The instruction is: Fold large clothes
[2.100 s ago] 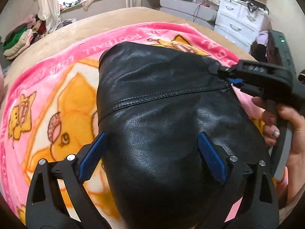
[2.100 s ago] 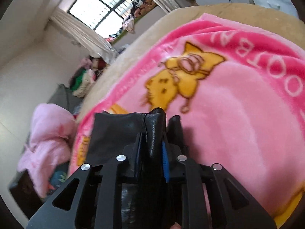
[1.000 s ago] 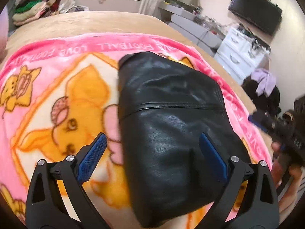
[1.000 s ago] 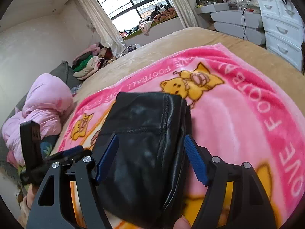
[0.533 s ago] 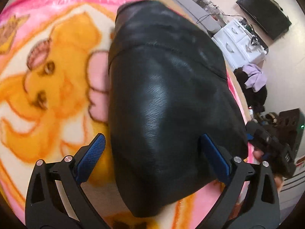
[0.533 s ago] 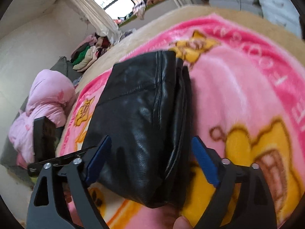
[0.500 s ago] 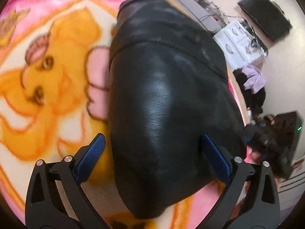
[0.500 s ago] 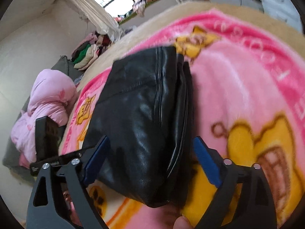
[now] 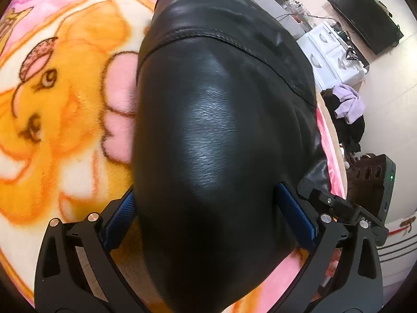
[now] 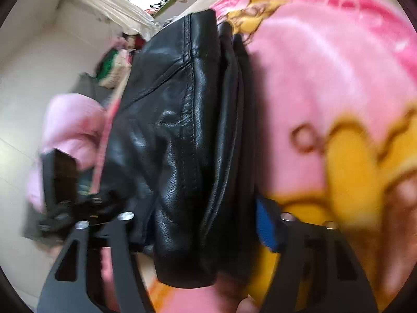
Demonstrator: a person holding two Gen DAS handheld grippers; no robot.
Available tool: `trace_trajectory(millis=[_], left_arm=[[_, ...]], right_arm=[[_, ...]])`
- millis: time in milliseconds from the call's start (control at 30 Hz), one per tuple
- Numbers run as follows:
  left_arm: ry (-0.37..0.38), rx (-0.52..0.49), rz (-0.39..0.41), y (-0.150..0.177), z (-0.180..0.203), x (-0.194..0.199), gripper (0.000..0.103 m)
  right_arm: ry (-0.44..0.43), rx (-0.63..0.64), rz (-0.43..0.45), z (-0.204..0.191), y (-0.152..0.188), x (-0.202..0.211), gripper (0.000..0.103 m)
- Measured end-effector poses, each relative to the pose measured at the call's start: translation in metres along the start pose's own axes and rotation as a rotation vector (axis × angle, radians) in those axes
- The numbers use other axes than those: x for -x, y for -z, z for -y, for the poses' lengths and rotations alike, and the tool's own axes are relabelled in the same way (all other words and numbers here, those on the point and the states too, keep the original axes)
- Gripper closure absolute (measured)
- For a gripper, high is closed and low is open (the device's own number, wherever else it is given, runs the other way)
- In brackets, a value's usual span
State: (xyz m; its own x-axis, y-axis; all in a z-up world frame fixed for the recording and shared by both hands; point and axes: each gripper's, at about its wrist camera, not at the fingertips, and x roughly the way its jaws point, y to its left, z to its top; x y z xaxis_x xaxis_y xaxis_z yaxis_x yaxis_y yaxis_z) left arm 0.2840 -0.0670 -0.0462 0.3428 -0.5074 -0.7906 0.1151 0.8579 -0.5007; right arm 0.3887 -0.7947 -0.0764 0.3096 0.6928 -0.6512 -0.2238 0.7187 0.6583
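- Black leather garment (image 9: pixel 216 135) lies folded into a compact thick bundle on pink cartoon blanket (image 9: pixel 60 120) covering the bed; looks like a jacket, can't be sure.
- Progress, my read: main folds done. Several layers stacked at its right edge in right wrist view (image 10: pixel 187 135), no sleeves or loose flaps showing. Prob. only squaring up, pressing flat or moving the bundle is left.
- Look: glossy, grainy hide w/ stitched seam across the upper part, rounded puffy top, so not lying fully flat.
- Left gripper (image 9: pixel 208 224): jaws spread wide, blue pads either side of bundle's near end; pads at or near its flanks, no squeeze visible.
- Right gripper (image 10: pixel 198 232): jaws closing, bundle's near end between them; frame blurred, firm pinch not evident yet.
- Right gripper also shows at the bundle's right edge in left view (image 9: pixel 336 206).
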Motion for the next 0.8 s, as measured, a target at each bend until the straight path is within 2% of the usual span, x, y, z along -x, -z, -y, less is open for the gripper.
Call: trace_trajectory(millis=[133,267,467,600,800], left_arm=[[-0.018,-0.015,0.005,0.000,0.005,-0.001,0.009],[-0.018,-0.019,0.020,0.000,0.003,0.003,0.015],[-0.088,-0.011,0.074,0.003,-0.012,0.020,0.016],[-0.090,0.032,0.082,0.004,-0.029,0.027,0.016],[-0.090,0.033,0.084,0.004,-0.027,0.027,0.016]], right_arm=[[-0.004,0.009,0.002,-0.003,0.002,0.000,0.049],[-0.013,0.054,0.011,-0.011,0.004,0.000,0.049],[-0.027,0.120,-0.008,-0.033,0.001,-0.017,0.049],[-0.009,0.179,-0.018,-0.046,-0.004,-0.030,0.049],[0.002,0.167,-0.020,-0.043,-0.014,-0.029,0.046]])
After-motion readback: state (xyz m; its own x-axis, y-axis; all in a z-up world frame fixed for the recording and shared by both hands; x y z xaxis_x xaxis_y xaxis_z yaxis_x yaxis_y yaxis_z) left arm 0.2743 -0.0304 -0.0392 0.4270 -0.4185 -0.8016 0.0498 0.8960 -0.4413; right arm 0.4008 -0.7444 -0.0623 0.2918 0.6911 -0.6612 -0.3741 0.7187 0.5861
